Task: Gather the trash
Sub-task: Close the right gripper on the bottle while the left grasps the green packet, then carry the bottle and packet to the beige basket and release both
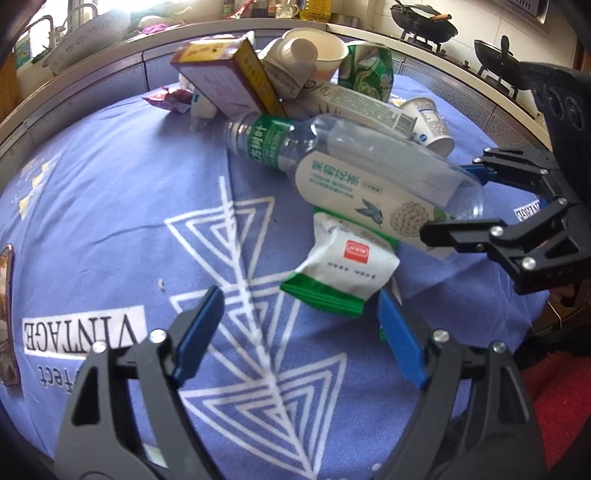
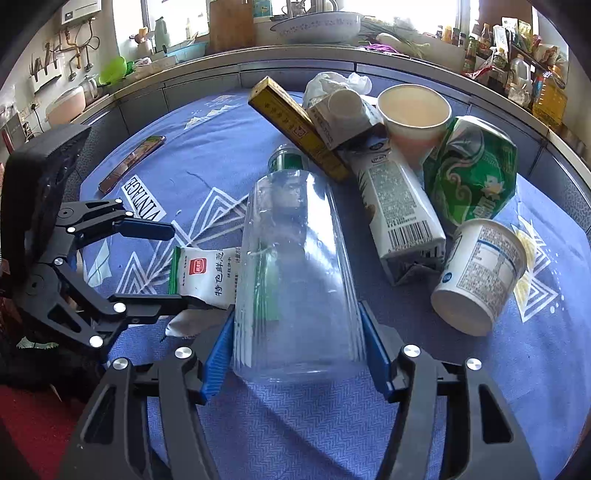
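A clear plastic bottle with a green label lies on the blue patterned tablecloth. My right gripper has its blue pads against both sides of the bottle's base; in the left wrist view it sits at the bottle from the right. A white and green snack wrapper lies beside the bottle. My left gripper is open just short of the wrapper; in the right wrist view it straddles the wrapper.
A trash pile lies behind: a yellow-edged box, a milk carton, a paper bowl, a crumpled green pack, a yogurt cup. A phone lies at the far left. A counter with woks runs beyond the table.
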Motion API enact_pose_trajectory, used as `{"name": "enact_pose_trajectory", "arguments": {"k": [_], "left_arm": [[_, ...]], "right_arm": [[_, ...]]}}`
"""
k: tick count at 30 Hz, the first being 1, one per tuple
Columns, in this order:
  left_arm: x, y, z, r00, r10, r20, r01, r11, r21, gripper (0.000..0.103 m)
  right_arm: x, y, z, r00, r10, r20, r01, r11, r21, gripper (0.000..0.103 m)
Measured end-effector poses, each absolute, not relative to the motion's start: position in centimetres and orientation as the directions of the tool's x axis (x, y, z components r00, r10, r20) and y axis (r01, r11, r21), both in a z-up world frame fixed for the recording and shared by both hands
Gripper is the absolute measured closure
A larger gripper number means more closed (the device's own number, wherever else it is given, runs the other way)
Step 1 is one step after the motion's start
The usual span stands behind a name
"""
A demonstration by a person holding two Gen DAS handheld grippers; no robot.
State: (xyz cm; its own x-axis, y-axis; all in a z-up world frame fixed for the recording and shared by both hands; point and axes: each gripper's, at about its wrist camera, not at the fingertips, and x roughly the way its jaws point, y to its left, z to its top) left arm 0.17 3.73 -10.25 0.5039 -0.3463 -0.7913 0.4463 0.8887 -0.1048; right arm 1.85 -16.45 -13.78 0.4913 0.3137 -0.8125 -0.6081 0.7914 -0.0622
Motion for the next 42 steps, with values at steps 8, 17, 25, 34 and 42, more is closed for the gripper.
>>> {"name": "enact_pose_trajectory", "arguments": {"k": [8, 17, 25, 34, 42], "left_arm": [[-0.4, 1.4, -8.8, 0.514, -0.370, -0.774, 0.547, 0.837, -0.037, 0.021], [1.9, -0.6, -10.6, 0.453, -0.393, -0.800, 0.586, 0.808, -0.065, 0.063], [0.5, 2.1, -8.9, 0.450, -0.428, -0.784, 0.557, 0.820, -0.129, 0.064], [-1.3, 4.1, -3.3, 0.462, -0.536, -0.706, 0.576, 0.787, -0.221, 0.064], [2.6, -6.8, 1.8, 0.400, -0.633, -0.663, 0.742, 0.648, -0.171, 0.064]], "right_arm": [[1.8, -16.8, -14.1, 0.497, 0.325, -0.805, -0.608, 0.792, -0.057, 0.040], [3.1, -16.7, -13.7, 0.483, 0.311, -0.818, -0.616, 0.785, -0.066, 0.024], [3.6, -15.9, -13.9, 0.370, 0.411, -0.833, -0.674, 0.736, 0.064, 0.041], [2.0, -23.6, -10.8, 0.191, 0.640, -0.744, -0.570, 0.690, 0.446, 0.042], [-1.5, -38.4, -6.9, 0.455, 0.685, -0.569, -0.370, 0.727, 0.579, 0.042]]}}
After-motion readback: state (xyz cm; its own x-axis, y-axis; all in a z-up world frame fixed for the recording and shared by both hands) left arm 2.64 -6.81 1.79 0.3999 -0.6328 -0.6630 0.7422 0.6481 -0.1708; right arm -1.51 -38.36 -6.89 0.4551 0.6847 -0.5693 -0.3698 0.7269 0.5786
